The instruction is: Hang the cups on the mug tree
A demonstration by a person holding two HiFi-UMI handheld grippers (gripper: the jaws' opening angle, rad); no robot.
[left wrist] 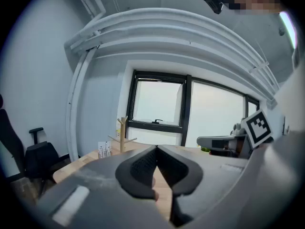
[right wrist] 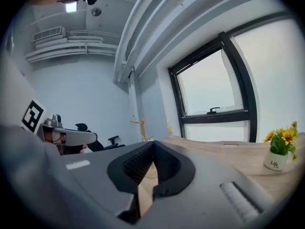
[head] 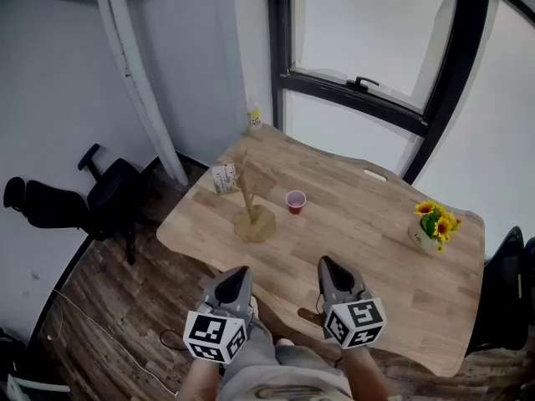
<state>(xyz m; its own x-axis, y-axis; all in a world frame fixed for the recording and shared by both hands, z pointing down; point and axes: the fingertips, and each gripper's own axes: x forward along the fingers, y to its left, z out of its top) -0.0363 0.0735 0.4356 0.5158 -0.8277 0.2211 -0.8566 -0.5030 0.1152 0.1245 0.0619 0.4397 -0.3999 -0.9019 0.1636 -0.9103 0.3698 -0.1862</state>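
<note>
Pre-grasp, nothing picked up. Left gripper (head: 237, 276) and right gripper (head: 329, 267), both at bottom centre, are closed and empty. Cup (head: 295, 201) stands mid-frame on the table (head: 376, 224), just right of the tree (head: 248, 197). Likely next: reach forward, open one claw, grip the cup.

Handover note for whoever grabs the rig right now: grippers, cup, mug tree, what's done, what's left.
Left gripper: shut, nothing between its jaws, held low at the table's near edge.
Right gripper: shut and empty, level with the left.
Mug tree: upright on the wooden table, near its far left side. No cup shows on its pegs.
Red cup: the only cup in view. It stands mouth up on the table, just clear of the tree's base, on the side toward the flower pot.
Done: nothing hung.
Left: open a gripper, reach in, pick up the red cup and hang it on a peg.
</note>
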